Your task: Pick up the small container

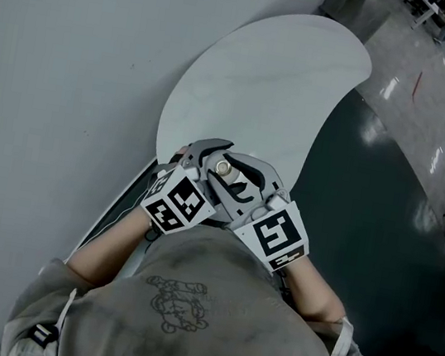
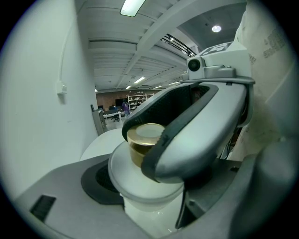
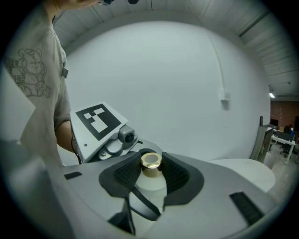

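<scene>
The small container (image 1: pixel 223 166) stands roughly upright, its long axis vertical and its gold cap (image 3: pixel 151 161) pointing up. It is a squat, round bottle. The frosted white body (image 2: pixel 147 205) has a broad, flat shoulder, and the short cap is shiny metal with a pale disc set in its top. I hold it close in front of my chest, over the near edge of the smooth white rounded table (image 1: pixel 271 80), where my two grippers meet. My left gripper (image 2: pixel 148 198) is closed on the body, and the shoulder lies against its ribbed dark pad (image 2: pixel 99 179). My right gripper (image 3: pixel 151 170) reaches from the opposite side and higher up. Its jaws are drawn in on the cap, with a textured black pad (image 3: pixel 125 175) snug at each side.
</scene>
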`<state>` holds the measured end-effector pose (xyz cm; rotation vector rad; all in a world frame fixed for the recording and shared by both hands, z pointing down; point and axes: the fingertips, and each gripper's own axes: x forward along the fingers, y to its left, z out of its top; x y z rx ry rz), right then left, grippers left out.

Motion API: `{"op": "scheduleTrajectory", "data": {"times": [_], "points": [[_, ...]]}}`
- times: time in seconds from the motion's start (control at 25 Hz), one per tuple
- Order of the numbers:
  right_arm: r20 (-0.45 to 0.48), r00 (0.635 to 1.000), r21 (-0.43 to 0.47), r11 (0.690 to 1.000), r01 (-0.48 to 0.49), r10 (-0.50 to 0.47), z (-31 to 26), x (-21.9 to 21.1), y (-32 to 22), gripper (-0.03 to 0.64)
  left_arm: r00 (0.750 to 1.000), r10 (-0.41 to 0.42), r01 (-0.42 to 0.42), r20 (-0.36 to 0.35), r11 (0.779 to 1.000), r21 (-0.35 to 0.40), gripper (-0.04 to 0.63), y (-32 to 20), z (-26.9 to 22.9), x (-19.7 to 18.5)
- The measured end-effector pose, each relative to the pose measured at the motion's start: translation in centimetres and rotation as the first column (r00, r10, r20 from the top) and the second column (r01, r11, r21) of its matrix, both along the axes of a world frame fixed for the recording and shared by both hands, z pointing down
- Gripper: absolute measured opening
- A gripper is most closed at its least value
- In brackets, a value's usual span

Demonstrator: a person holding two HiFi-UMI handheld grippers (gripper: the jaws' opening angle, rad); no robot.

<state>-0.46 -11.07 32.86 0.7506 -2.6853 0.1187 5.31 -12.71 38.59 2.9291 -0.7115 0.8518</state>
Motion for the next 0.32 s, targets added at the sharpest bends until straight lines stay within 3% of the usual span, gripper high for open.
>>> {"op": "scheduleTrajectory", "data": {"times": [0.32], "points": [[0.006,1.000,0.020,1.000,-0.013,0.013,-0.2,-0.7,-1.3,0.143,1.000,-0.004,0.004,0.004,1.000,0.025,0.345,-1.5,-0.3,-0.8]]}}
